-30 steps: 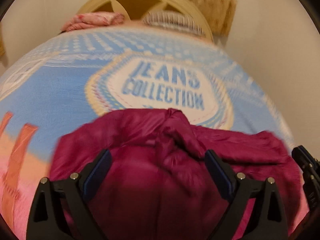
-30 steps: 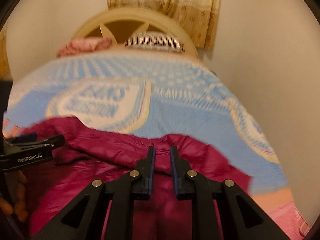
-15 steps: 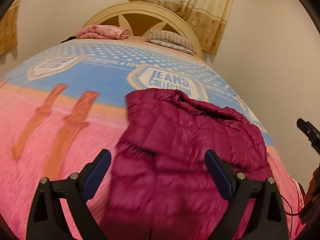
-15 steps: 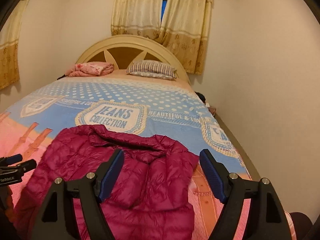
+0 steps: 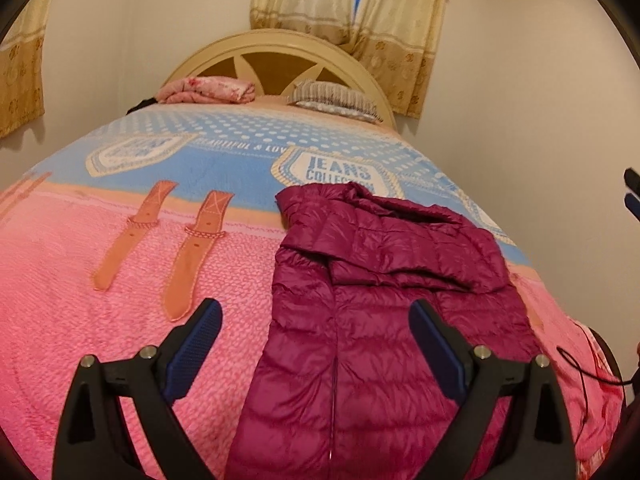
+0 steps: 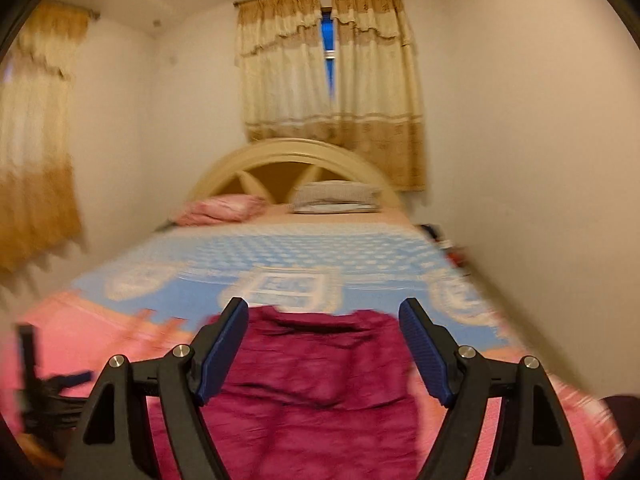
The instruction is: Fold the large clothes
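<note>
A magenta quilted puffer jacket (image 5: 384, 304) lies on the bed, front up with its zip running down the middle and its top part folded down over the chest. In the blurred right wrist view the jacket (image 6: 320, 392) fills the space below the fingers. My left gripper (image 5: 316, 344) hangs open above the jacket's near part with nothing between its blue pads. My right gripper (image 6: 324, 344) is open too, held higher and pointing toward the headboard, empty. The right gripper's tip (image 5: 632, 194) shows at the right edge of the left view; the left gripper (image 6: 48, 396) shows at the left edge of the right view.
The bed carries a pink and blue blanket (image 5: 120, 280) printed with belts and "JEANS COLLECTION". A folded pink cloth (image 5: 208, 90) and a striped pillow (image 5: 336, 98) lie by the cream headboard (image 5: 280, 44). Walls and curtains (image 6: 328, 80) close in behind and right. A black cable (image 5: 584, 372) trails over the bed's right edge.
The right gripper let go of the jacket and opened wide. Both grippers drew back and rose away from the jacket, which now lies flat with its top folded down.
</note>
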### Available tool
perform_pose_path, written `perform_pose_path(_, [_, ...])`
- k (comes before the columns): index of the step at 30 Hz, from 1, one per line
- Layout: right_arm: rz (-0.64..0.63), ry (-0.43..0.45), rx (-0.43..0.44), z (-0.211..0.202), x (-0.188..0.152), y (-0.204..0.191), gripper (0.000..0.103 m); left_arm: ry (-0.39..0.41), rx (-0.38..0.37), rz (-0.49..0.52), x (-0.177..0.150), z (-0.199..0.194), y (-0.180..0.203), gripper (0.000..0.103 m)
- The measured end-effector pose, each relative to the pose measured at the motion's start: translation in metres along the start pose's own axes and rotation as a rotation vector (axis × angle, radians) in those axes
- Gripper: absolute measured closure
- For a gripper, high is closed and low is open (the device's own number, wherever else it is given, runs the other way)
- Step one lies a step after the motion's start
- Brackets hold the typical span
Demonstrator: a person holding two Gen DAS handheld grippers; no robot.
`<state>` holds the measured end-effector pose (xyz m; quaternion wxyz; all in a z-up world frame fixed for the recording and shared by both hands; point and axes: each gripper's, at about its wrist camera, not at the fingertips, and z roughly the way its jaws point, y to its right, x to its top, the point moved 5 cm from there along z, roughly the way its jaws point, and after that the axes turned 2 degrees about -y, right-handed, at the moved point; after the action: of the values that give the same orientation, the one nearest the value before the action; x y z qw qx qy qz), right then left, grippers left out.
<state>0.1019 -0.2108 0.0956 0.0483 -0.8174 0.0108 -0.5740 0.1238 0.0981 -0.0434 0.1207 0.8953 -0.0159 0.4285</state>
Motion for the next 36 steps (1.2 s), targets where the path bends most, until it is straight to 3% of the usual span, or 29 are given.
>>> perform_pose_path(3, [0.062,0.019,0.156,-0.043,0.003,0.005,0.025,0.021,-0.017,0.049,-0.003,-0.026,0.001,0.006])
perform_pose_path(6, [0.061,0.055,0.216,-0.104,0.006,0.015,0.025,0.050,-0.029,0.090,-0.009,-0.052,-0.001,0.002])
perform_pose_path(14, [-0.027,0.150,0.074,-0.313,0.015,0.055,0.025,0.057,-0.009,0.191,-0.051,-0.086,-0.022,0.000])
perform_pose_path(18, [0.018,0.191,0.113,-0.393,0.026,0.059,0.023,0.031,-0.028,0.133,-0.065,-0.088,-0.038,0.000])
perform_pose_path(21, [0.017,0.219,0.159,-0.420,0.028,0.049,0.018,0.015,-0.032,0.091,-0.069,-0.089,-0.048,0.000])
perform_pose_path(25, [0.003,0.174,0.188,-0.393,0.011,0.036,0.016,0.004,-0.023,0.114,-0.079,-0.092,-0.053,0.000])
perform_pose_path(29, [0.015,-0.087,0.153,-0.288,-0.037,0.031,0.016,-0.040,-0.017,0.110,-0.094,-0.079,-0.058,0.000])
perform_pose_path(35, [0.154,-0.421,0.122,-0.139,-0.144,0.060,0.017,-0.147,-0.153,0.011,-0.124,-0.042,-0.062,0.000])
perform_pose_path(36, [0.188,-0.455,0.114,-0.122,-0.161,0.068,0.021,-0.166,-0.169,0.003,-0.130,-0.036,-0.061,0.000])
